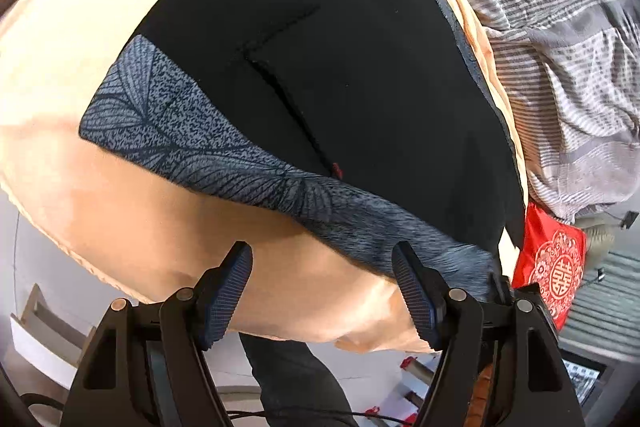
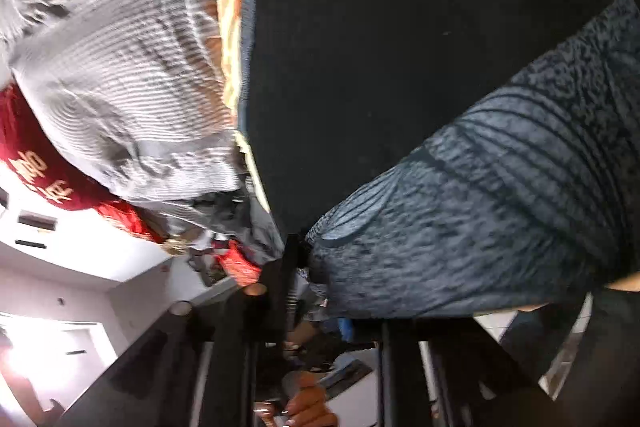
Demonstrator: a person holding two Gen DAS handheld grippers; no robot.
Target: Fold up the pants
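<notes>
The pants (image 1: 320, 67) are soft, light and limp; left gripper (image 1: 322, 291) fingers spread wide near the patterned waistband (image 1: 192, 135), right gripper (image 2: 304, 255) pinching its corner.

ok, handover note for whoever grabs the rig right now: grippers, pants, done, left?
Left gripper: open, empty, hovering just short of the patterned grey waistband.
Right gripper: appears shut on the corner of that waistband; the view is blurred.
Pants: black, spread on the peach sheet, one visible fold crease across the middle. Striped bedding and a red cushion lie beyond the far edge.
Done: pants laid out, right corner seemingly gripped.
Left: probably close the left gripper on the other waistband corner, then fold over and flatten.
</notes>
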